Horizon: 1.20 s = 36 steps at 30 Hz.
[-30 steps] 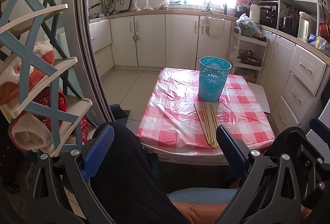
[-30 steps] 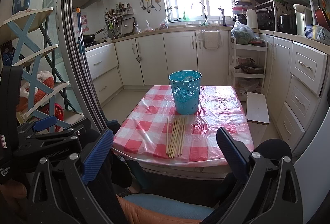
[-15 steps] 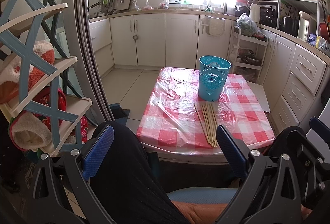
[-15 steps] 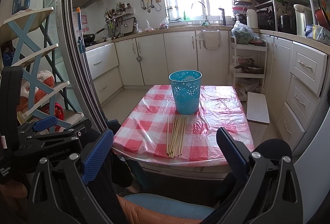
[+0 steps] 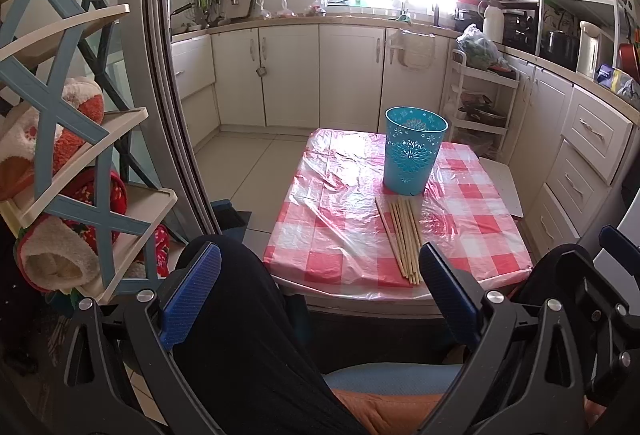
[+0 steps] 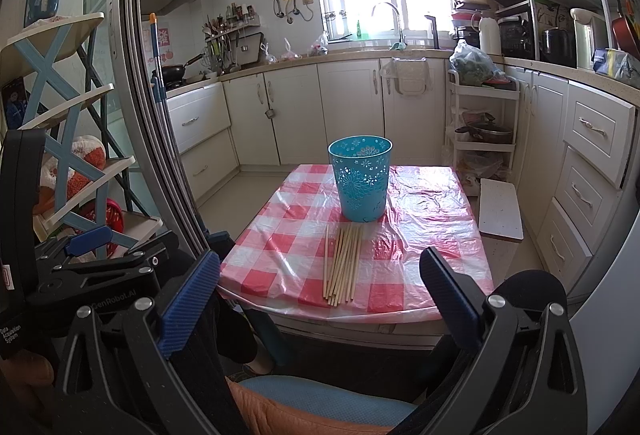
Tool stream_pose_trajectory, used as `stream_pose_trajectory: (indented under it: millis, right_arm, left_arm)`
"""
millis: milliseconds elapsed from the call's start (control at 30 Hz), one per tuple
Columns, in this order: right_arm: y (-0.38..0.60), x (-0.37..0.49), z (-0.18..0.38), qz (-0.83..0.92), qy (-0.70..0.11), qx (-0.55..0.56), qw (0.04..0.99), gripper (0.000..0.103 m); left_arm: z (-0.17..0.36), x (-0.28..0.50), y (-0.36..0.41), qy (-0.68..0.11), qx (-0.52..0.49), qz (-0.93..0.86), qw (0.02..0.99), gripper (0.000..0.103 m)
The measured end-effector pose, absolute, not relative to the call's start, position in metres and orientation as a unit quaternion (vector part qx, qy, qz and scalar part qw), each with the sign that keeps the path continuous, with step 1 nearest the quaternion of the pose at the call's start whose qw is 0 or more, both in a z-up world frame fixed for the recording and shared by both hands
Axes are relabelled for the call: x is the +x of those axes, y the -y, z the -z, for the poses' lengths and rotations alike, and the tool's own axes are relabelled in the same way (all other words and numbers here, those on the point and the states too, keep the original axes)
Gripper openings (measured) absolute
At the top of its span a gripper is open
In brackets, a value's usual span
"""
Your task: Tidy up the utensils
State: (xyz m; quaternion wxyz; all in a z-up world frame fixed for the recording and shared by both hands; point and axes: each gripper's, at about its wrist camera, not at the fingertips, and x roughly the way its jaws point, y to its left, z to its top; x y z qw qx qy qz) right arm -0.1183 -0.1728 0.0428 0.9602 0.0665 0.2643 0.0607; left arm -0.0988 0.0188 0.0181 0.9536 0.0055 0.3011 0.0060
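Several wooden chopsticks lie side by side on a red-and-white checked table, just in front of an upright teal perforated cup. They also show in the right wrist view: chopsticks, cup, table. My left gripper is open and empty, held back from the table's near edge above the person's lap. My right gripper is open and empty, also short of the near edge. The left gripper's body shows at the left of the right wrist view.
A blue-and-cream shelf rack with soft items stands at the left by a sliding door frame. White kitchen cabinets line the back and right. A white trolley and a white stool stand right of the table.
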Motion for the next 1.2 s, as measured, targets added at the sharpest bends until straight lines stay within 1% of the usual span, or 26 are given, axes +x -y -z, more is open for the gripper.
stream_pose_trajectory:
  millis: [200, 367, 533, 600, 667, 700, 733, 767, 800, 867, 1067, 1100, 1167, 1200]
  right_arm:
    - [0.170, -0.116, -0.035, -0.061, -0.273, 0.066, 0.958, 0.096]
    - [0.173, -0.103, -0.029, -0.061, -0.283, 0.072, 0.955, 0.096]
    - [0.181, -0.063, -0.016, -0.056, -0.304, 0.065, 0.949, 0.096]
    - [0.184, -0.041, -0.003, -0.054, -0.321, 0.062, 0.944, 0.093]
    - [0.189, -0.019, 0.013, -0.056, -0.345, 0.068, 0.935, 0.081]
    - [0.192, -0.006, 0.024, -0.054, -0.358, 0.071, 0.929, 0.079]
    - [0.194, 0.004, 0.031, -0.052, -0.367, 0.072, 0.926, 0.074]
    - [0.197, 0.018, 0.043, -0.051, -0.380, 0.075, 0.920, 0.067]
    - [0.198, 0.027, 0.050, -0.051, -0.389, 0.077, 0.917, 0.064]
    - [0.200, 0.049, 0.070, -0.048, -0.411, 0.081, 0.907, 0.054]
    - [0.196, 0.104, 0.119, -0.051, -0.465, 0.081, 0.880, 0.034]
    - [0.194, 0.111, 0.125, -0.051, -0.469, 0.078, 0.878, 0.033]
    - [0.194, 0.124, 0.136, -0.048, -0.478, 0.075, 0.874, 0.027]
    - [0.194, 0.131, 0.141, -0.047, -0.483, 0.077, 0.871, 0.026]
  left_arm:
    - [-0.010, -0.097, -0.012, -0.311, 0.011, -0.003, 0.950, 0.095]
    - [-0.008, -0.079, -0.011, -0.319, 0.006, 0.010, 0.948, 0.095]
    - [0.012, -0.042, -0.008, -0.347, 0.024, 0.018, 0.937, 0.095]
    - [0.022, -0.022, -0.009, -0.369, 0.017, 0.024, 0.929, 0.095]
    - [0.033, -0.004, -0.010, -0.387, 0.011, 0.023, 0.922, 0.094]
    - [0.037, 0.006, -0.011, -0.394, 0.011, 0.022, 0.919, 0.093]
    - [0.042, 0.015, -0.011, -0.400, 0.010, 0.021, 0.916, 0.092]
    - [0.047, 0.025, -0.011, -0.405, 0.008, 0.021, 0.914, 0.091]
    - [0.051, 0.035, -0.012, -0.412, 0.005, 0.021, 0.911, 0.089]
    - [0.059, 0.054, -0.011, -0.424, -0.008, 0.030, 0.905, 0.088]
    - [0.086, 0.106, 0.004, -0.448, -0.012, 0.029, 0.893, 0.082]
    - [0.092, 0.115, 0.008, -0.453, -0.011, 0.028, 0.891, 0.081]
    - [0.103, 0.132, 0.015, -0.466, -0.012, 0.030, 0.884, 0.079]
    - [0.108, 0.140, 0.018, -0.472, -0.014, 0.032, 0.881, 0.077]
